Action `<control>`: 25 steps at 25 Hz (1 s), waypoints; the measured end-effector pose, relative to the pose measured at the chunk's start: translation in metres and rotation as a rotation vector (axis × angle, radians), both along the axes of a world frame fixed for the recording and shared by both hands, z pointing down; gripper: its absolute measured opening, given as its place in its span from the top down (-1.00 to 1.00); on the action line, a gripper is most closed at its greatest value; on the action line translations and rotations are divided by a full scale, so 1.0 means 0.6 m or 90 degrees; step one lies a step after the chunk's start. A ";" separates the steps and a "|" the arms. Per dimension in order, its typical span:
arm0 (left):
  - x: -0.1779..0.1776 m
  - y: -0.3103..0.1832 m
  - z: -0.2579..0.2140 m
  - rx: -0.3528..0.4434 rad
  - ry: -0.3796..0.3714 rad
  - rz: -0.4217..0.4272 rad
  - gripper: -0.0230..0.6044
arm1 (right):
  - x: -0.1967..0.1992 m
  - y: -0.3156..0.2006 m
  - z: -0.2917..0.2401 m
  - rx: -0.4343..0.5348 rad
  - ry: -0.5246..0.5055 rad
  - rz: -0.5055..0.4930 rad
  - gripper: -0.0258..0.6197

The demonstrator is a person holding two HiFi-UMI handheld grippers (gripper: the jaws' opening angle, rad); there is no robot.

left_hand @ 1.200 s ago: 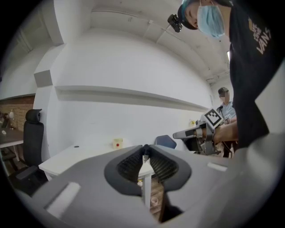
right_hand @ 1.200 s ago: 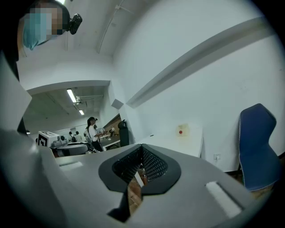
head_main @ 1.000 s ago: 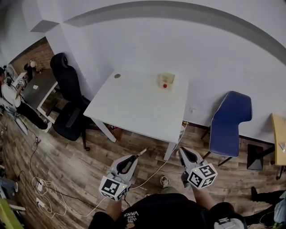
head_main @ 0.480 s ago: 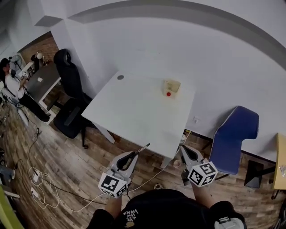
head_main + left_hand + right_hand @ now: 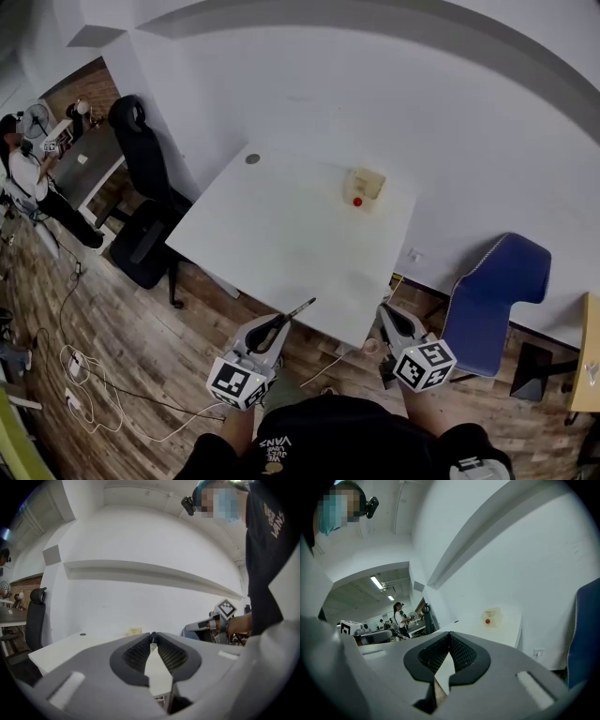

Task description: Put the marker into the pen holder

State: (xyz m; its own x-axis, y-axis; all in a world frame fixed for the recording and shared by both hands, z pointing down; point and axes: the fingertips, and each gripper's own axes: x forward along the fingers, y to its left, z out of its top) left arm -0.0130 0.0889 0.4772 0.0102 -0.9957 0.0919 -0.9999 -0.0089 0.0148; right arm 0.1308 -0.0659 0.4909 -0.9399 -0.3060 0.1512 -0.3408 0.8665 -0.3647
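White table (image 5: 281, 234): mid-room, its far edge at the wall.
Blue chair (image 5: 497, 291): right of the table.
Black office chair (image 5: 141, 187): left of the table.
Left gripper (image 5: 281, 325): by the table's near edge, jaws clamped on the marker (image 5: 300, 309), which juts past the jaw tips toward the table.
Right gripper (image 5: 382, 315): by the near right corner, jaws pressed together with nothing between them.
Pen holder (image 5: 366, 186): beige with a red spot, on the far right of the tabletop, well apart from the marker.

Office: white desk (image 5: 281, 234), black swivel chair (image 5: 141, 187), blue chair (image 5: 497, 291)
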 end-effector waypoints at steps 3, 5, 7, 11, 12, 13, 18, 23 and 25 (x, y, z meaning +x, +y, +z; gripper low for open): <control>-0.028 -0.033 0.003 0.000 0.001 0.023 0.61 | -0.013 -0.017 0.007 -0.004 0.005 0.025 0.92; -0.049 -0.056 0.001 0.001 0.003 0.043 0.61 | -0.022 -0.032 0.012 -0.007 0.012 0.048 0.92; -0.074 -0.075 0.001 -0.003 0.003 0.068 0.61 | -0.038 -0.041 0.013 -0.011 0.016 0.071 0.92; -0.131 -0.104 0.003 -0.016 0.009 0.116 0.61 | -0.084 -0.050 0.006 -0.019 0.016 0.114 0.92; -0.143 -0.112 0.001 -0.016 0.010 0.129 0.61 | -0.097 -0.051 0.004 -0.019 0.016 0.122 0.92; -0.156 -0.119 -0.001 -0.017 0.008 0.142 0.61 | -0.111 -0.052 0.003 -0.020 0.016 0.130 0.92; -0.223 -0.148 -0.006 -0.021 0.001 0.202 0.61 | -0.181 -0.048 -0.001 -0.026 0.018 0.169 0.92; -0.281 -0.164 0.003 -0.030 -0.008 0.261 0.61 | -0.232 -0.045 -0.002 -0.023 0.013 0.224 0.92; -0.303 -0.167 0.004 -0.031 -0.008 0.281 0.61 | -0.246 -0.041 0.001 -0.024 0.012 0.247 0.92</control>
